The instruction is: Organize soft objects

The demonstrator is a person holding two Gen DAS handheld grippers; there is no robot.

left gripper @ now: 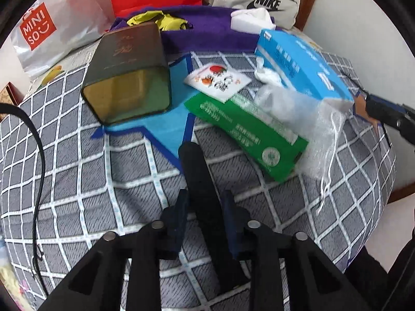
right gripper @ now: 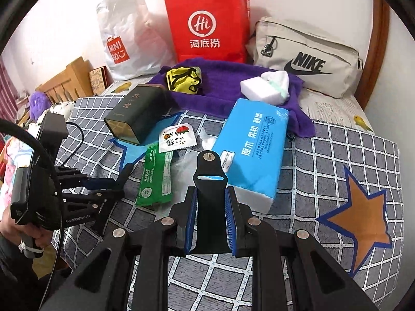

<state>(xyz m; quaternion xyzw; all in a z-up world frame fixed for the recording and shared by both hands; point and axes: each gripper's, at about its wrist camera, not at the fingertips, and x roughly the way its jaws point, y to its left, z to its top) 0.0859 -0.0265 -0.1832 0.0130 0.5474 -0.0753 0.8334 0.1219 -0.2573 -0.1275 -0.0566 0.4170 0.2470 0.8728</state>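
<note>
left wrist: steep look down at checked bedspread (left gripper: 77, 181), close | right wrist: shallower, from right | shared: blue tissue pack (left gripper: 306, 64), dark tin (right gripper: 137, 115)

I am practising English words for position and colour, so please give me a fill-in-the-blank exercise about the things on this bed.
The dark green tin lies on its ___.
The yellow pouch rests on the ___ towel.
The beige bag shows the brand name ___.
Missing words: side; purple; Nike.
</note>
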